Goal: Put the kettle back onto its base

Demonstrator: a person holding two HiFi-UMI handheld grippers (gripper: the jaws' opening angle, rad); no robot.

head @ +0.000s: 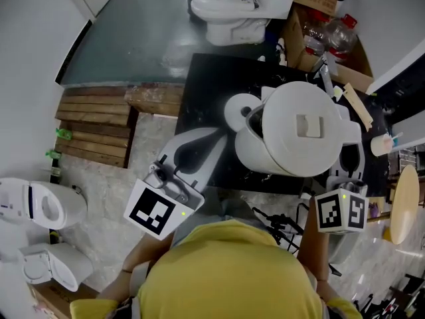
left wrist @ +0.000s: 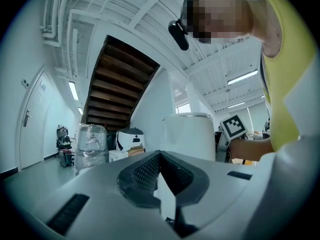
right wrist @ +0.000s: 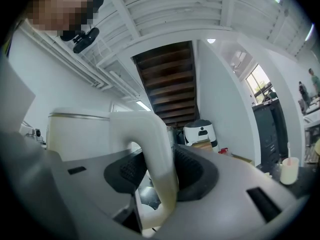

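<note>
Head view: white kettle point(head: 305, 128) appears to hang above the black table point(head: 206, 78), not yet seated. Right gripper view: the right gripper point(right wrist: 157, 173) is clamped on the kettle handle point(right wrist: 149, 139), which fills the space between the pads. The round white base point(head: 239, 110) sits on the table just left of the kettle, partly covered by its body. The left gripper point(head: 211, 138) is near the base, jaws together, empty. Judged: grasp done; centring over the base, lowering and release remain.
</note>
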